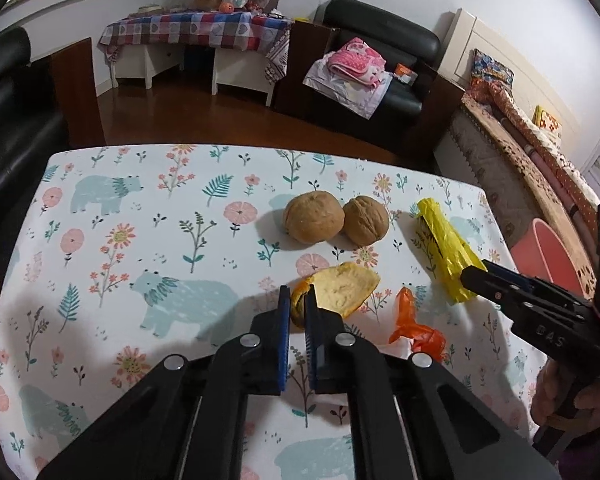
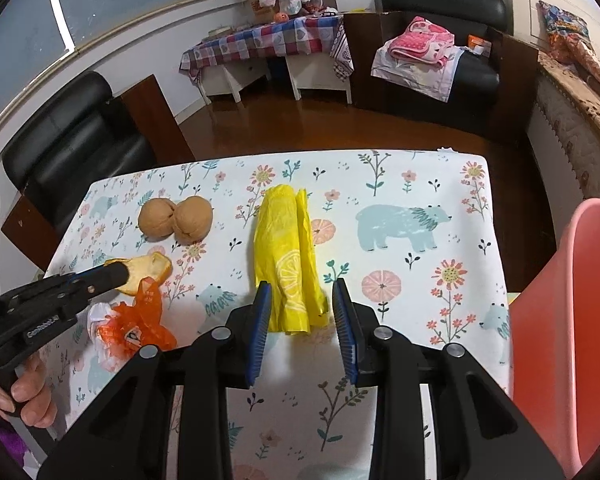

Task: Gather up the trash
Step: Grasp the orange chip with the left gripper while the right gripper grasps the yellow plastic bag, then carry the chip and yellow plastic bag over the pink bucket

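On the floral tablecloth (image 1: 120,260) lie an orange peel (image 1: 342,290), two walnuts (image 1: 314,216) (image 1: 366,220), a folded yellow plastic bag (image 1: 444,248) and a crumpled orange-and-white wrapper (image 1: 416,332). My left gripper (image 1: 297,294) has its jaws nearly closed around the peel's left edge; it also shows in the right wrist view (image 2: 116,274). My right gripper (image 2: 302,292) is open, its fingers on either side of the near end of the yellow bag (image 2: 288,264). The peel (image 2: 150,270), walnuts (image 2: 176,218) and wrapper (image 2: 132,328) lie to its left.
A pink bin (image 2: 560,320) stands just off the table's right edge, also seen in the left wrist view (image 1: 548,256). Black armchairs (image 2: 72,148) (image 1: 380,64), a checked-cloth table (image 1: 196,32) and a bed (image 1: 532,136) surround the table.
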`<state>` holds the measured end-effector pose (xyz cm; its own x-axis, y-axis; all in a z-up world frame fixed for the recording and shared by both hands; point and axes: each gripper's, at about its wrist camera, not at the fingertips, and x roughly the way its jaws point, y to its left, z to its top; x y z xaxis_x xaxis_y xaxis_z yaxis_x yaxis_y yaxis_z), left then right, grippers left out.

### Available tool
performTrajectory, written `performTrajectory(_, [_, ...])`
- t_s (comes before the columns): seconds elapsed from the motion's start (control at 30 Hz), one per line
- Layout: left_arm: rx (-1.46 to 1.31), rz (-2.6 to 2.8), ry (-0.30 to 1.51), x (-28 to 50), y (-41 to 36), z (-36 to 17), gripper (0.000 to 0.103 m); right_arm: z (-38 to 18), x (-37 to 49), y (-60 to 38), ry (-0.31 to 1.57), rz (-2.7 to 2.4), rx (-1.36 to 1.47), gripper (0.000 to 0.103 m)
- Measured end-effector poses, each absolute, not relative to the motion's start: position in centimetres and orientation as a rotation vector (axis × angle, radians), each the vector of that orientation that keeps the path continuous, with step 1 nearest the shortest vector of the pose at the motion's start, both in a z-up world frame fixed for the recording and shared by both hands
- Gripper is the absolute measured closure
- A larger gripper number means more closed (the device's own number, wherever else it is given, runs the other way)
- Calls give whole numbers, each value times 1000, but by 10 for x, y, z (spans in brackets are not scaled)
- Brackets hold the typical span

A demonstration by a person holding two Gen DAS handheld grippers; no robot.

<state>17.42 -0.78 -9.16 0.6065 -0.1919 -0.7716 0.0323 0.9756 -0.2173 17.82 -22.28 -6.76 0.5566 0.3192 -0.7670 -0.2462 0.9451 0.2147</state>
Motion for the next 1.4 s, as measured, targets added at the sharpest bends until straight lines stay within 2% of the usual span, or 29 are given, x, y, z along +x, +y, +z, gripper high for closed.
performTrajectory(0.23, [-223, -103, 866, 152, 7, -74, 97, -69, 176, -219, 914, 371, 60, 73])
performTrajectory(0.27, [-224, -102, 860, 148, 8, -71, 97, -69, 174, -217, 906, 376, 56, 84])
performTrajectory(0.3, [-224, -100, 853, 144, 8, -68, 97, -67, 171, -217, 902, 376, 48, 88])
performTrajectory(0.4, [-221, -96, 834, 131, 9, -59, 97, -58, 159, -219, 870, 374, 57, 92])
performTrajectory(0.87, [-206, -135, 739, 65, -15, -11, 97, -6, 60, -251, 752, 343, 133, 92])
performTrajectory(1.4, [-130, -314, 680, 33, -111, 29, 97, 22, -9, -320, 628, 193, 223, 92])
